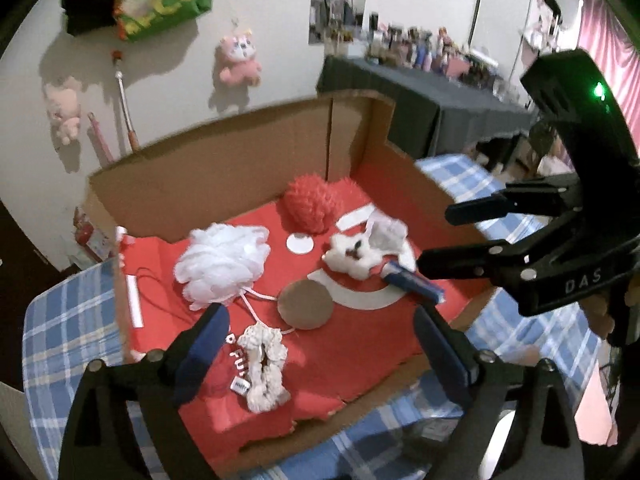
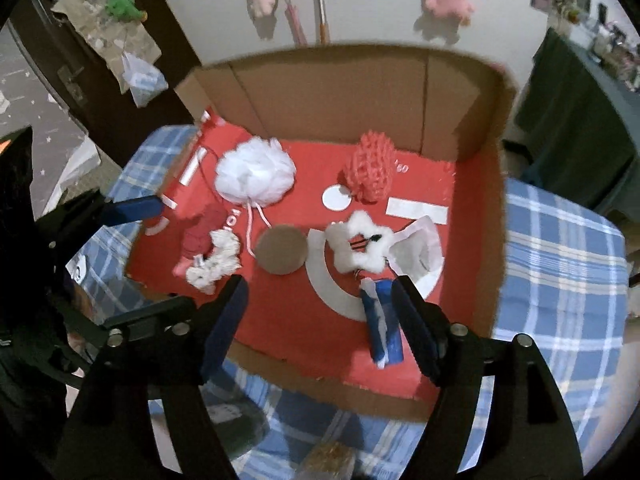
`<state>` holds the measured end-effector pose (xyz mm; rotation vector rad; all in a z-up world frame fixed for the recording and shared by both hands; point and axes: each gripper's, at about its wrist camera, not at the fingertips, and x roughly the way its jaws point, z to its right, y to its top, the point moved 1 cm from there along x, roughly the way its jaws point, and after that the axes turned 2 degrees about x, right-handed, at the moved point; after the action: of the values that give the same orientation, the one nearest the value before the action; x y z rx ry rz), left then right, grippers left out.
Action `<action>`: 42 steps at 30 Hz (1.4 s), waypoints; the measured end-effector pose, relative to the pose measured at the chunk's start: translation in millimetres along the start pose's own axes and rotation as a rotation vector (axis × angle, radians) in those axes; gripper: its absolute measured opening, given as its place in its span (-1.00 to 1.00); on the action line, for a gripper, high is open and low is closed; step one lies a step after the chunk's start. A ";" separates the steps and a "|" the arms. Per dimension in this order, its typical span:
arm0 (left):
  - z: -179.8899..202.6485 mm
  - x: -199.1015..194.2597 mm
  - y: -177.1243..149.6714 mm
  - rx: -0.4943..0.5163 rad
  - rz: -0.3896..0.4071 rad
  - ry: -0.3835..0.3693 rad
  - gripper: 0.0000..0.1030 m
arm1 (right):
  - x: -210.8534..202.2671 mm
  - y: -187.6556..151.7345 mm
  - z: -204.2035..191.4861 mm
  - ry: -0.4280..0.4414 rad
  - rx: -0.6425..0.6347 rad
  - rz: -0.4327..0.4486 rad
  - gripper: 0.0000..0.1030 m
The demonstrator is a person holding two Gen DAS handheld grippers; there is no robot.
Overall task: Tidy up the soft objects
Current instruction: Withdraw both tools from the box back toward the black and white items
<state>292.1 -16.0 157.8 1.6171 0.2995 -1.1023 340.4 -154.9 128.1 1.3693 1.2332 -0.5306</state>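
- Left tongs (image 1: 320, 344) apart and empty, hovering over the near edge of the red-lined cardboard box (image 1: 224, 152) on the blue plaid tabletop (image 1: 68, 312).
- Right tongs (image 2: 320, 312) likewise apart and empty, above the box's near right part.
- Cream ruffled fabric scrunchie (image 1: 266, 368) lies between the left fingers' line of sight; judged very light and limp. Pinch one side of the ring.
- White mesh bath pouf (image 1: 222, 266): airy, springy; grip deep in the bulk or by its cord.
- Red knobbly soft ball (image 1: 310, 208), at back: compressible.
- White fluffy star-shaped ring (image 2: 362, 250): furry, may slip.
- Blue-and-white folded packet (image 2: 382, 330) lies beside the right finger.
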 end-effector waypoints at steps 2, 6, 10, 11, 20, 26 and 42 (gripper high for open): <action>2.8 -18.5 -3.0 -0.007 0.039 0.011 0.98 | -16.7 -5.0 -2.9 -0.005 0.006 0.038 0.48; 11.7 -47.0 -9.6 -0.036 0.123 0.049 1.00 | -50.7 -18.8 -13.7 -0.029 0.005 0.119 0.52; 18.0 -73.0 -21.7 -0.073 0.194 0.074 1.00 | -84.3 -37.6 -21.3 -0.043 0.004 0.203 0.56; 20.0 -77.7 -24.3 -0.076 0.202 0.076 1.00 | -91.6 -42.8 -22.4 -0.051 0.000 0.220 0.56; 52.2 -125.9 -64.4 -0.090 0.361 0.165 1.00 | -146.3 -103.5 -46.2 -0.111 -0.053 0.386 0.58; 79.6 -152.0 -97.0 -0.079 0.470 0.193 1.00 | -163.4 -146.7 -64.1 -0.124 -0.070 0.476 0.67; 118.7 -151.7 -170.4 -0.128 0.587 0.253 1.00 | -159.0 -254.4 -93.2 -0.296 -0.077 0.687 0.82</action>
<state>35.5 -5.3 171.8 1.5857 0.0454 -0.4266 31.4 -181.0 178.3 1.4779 0.4866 -0.1836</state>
